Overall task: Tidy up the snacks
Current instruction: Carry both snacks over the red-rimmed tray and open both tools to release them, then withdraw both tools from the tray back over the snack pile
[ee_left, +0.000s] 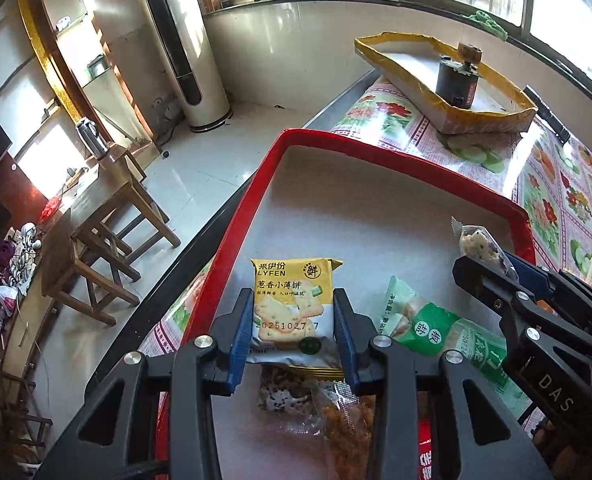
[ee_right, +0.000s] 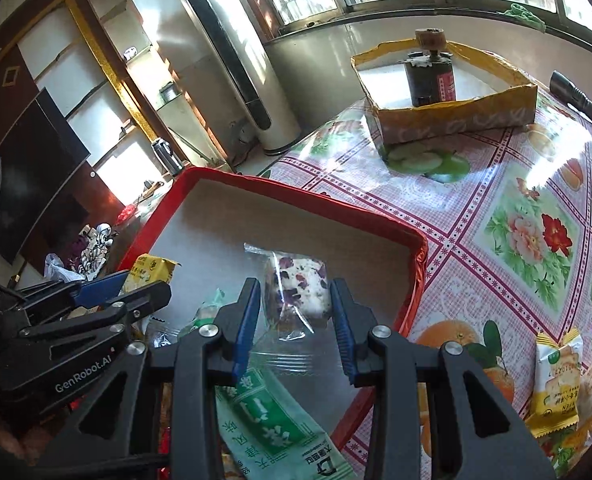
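Cracker pack (ee_left: 292, 312) clamped in left gripper (ee_left: 294, 332) over red tray (ee_left: 395, 160); nougat (ee_right: 299, 288) clamped in right gripper (ee_right: 294, 320) over same tray, green pack (ee_right: 280, 424) lying in tray, another cracker pack (ee_right: 557, 380) outside it on tablecloth (ee_right: 495, 168)

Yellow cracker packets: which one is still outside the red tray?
The yellow packet lying on the floral tablecloth right of the red tray; the other yellow packet sits between the left jaws, over the tray.

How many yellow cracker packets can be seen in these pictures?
2. One yellow cracker packet sits between the left gripper fingers over the red tray; another packet lies outside it on the tablecloth. More may be hidden.
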Demonstrator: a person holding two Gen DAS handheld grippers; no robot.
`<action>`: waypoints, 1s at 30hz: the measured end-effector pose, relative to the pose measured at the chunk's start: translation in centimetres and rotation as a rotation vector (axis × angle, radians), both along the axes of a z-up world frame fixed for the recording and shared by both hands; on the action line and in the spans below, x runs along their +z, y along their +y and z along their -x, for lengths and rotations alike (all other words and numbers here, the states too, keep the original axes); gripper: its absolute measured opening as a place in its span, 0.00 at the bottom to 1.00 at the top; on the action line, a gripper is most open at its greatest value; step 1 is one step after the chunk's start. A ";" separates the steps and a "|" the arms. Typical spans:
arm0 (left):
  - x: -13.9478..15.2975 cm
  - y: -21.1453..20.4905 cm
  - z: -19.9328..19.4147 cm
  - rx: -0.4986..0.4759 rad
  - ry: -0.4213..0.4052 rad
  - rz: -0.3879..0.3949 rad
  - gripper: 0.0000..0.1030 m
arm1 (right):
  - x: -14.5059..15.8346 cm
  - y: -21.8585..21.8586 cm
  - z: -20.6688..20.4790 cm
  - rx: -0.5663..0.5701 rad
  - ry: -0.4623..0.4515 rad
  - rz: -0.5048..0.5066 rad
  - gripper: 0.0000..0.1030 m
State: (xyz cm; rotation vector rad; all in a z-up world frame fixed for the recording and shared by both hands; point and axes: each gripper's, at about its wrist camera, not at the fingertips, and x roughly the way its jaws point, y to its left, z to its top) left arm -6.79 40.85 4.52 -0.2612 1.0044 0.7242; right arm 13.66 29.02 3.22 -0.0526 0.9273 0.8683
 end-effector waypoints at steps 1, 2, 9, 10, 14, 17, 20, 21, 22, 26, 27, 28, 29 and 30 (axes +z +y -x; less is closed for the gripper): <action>0.0 0.0 -0.1 0.001 0.004 0.001 0.37 | 0.0 0.0 0.0 0.001 0.003 0.002 0.37; 0.0 0.1 -0.1 0.003 0.005 0.005 0.38 | 0.0 0.1 -0.1 0.004 0.004 -0.001 0.37; 0.7 0.3 0.6 0.028 -0.023 0.027 0.47 | 0.5 -1.0 0.3 -0.004 0.005 -0.063 0.41; 0.9 0.1 0.7 0.028 -0.024 0.026 0.49 | 0.7 -1.4 0.5 -0.005 0.001 -0.083 0.41; 1.4 -1.3 0.6 0.007 -0.035 0.021 0.50 | 1.6 -3.5 1.2 -0.028 -0.001 -0.129 0.41; 1.6 -2.4 0.3 -0.020 -0.042 0.026 0.50 | 1.6 -5.2 1.6 -0.056 0.009 -0.135 0.41; 1.9 -3.7 0.1 -0.047 -0.047 0.028 0.53 | 1.3 -7.1 1.9 -0.089 0.022 -0.131 0.41; 2.1 -4.2 0.1 -0.057 -0.050 0.029 0.54 | 1.1 -7.7 2.0 -0.100 0.025 -0.130 0.41; 2.2 -4.8 0.0 -0.068 -0.053 0.028 0.55 | 1.0 -8.3 2.2 -0.111 0.028 -0.129 0.41; 2.6 -6.9 -0.5 -0.118 -0.062 0.037 0.59 | 0.7 -11.3 3.3 -0.155 0.032 -0.135 0.42; 2.6 -7.4 -0.7 -0.130 -0.060 0.038 0.60 | 0.7 -12.2 3.4 -0.169 0.034 -0.136 0.44; 2.6 -7.9 -1.0 -0.140 -0.059 0.039 0.60 | 0.6 -13.0 3.6 -0.182 0.033 -0.135 0.45; 2.6 -8.3 -1.2 -0.149 -0.056 0.042 0.60 | 0.5 -13.7 3.8 -0.195 0.031 -0.131 0.45; 2.6 -8.8 -1.3 -0.159 -0.057 0.047 0.60 | 0.5 -14.3 3.9 -0.208 0.032 -0.125 0.45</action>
